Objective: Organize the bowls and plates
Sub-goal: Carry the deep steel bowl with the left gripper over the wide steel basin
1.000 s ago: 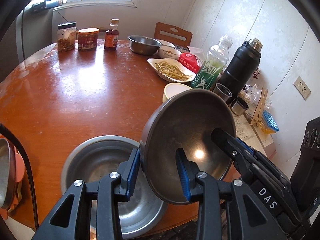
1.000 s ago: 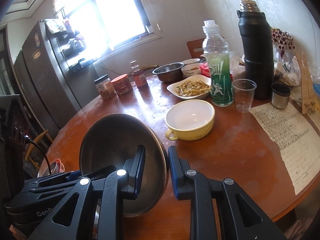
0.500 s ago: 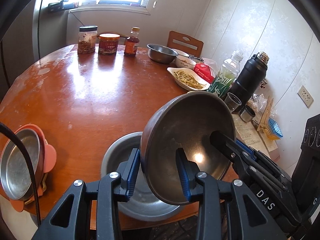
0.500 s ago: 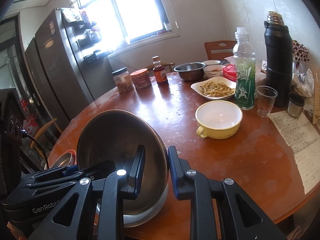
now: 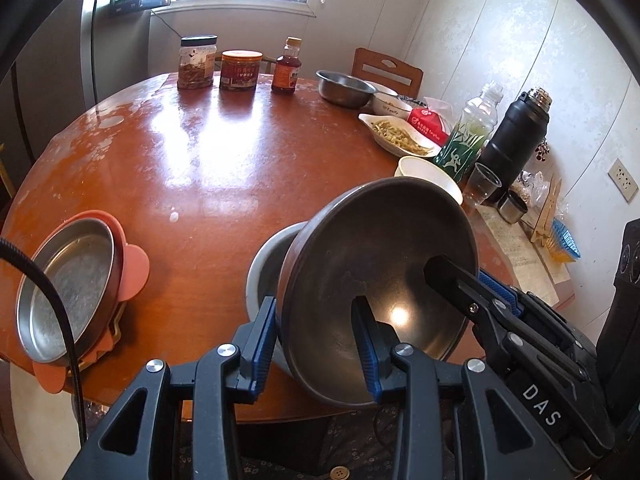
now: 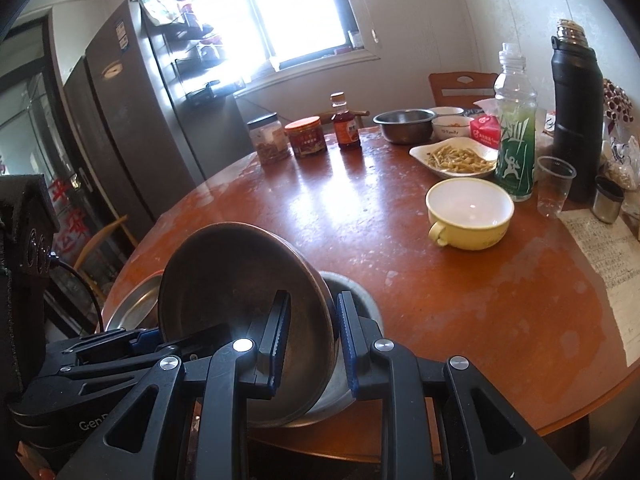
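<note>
- Both grippers, left gripper (image 5: pixel 316 336) and right gripper (image 6: pixel 310 334), stay narrow, each pinching the rim of the tilted steel bowl (image 5: pixel 380 280) at lower centre.
- The basin (image 5: pixel 266 264) under it now looks farther away, so nesting seems undone.
- Farther, the steel plate (image 5: pixel 64 276) has come into view at left.

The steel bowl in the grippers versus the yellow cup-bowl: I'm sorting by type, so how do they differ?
The steel bowl is dark metal; the yellow cup-bowl is yellow outside and white inside. The steel bowl is tilted and gripped at its rim; the yellow cup-bowl sits upright on the table. Only the yellow cup-bowl has a handle. Both are empty.
</note>
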{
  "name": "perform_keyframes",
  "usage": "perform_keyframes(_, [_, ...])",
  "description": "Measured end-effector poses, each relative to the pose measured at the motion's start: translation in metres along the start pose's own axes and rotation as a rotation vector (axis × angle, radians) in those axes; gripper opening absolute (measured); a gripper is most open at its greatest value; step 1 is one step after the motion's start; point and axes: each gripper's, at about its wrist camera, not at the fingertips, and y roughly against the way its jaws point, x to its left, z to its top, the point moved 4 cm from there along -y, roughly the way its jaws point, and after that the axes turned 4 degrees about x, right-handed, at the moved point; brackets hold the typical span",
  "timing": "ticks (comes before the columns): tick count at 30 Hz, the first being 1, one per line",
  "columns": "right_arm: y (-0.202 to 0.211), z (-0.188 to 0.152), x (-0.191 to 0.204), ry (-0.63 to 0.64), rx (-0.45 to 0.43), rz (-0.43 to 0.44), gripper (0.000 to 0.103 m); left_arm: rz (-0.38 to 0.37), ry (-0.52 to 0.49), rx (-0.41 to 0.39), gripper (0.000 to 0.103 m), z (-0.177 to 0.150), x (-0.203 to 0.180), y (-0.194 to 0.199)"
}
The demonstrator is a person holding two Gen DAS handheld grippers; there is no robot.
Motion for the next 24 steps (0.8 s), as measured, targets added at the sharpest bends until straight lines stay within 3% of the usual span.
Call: perform_keyframes(24, [-0.02, -0.013, -0.005, 0.015, 0.055, -0.037, 0.025, 0.024, -0.016, 0.039, 0.037, 0.001, 0.003, -0.027])
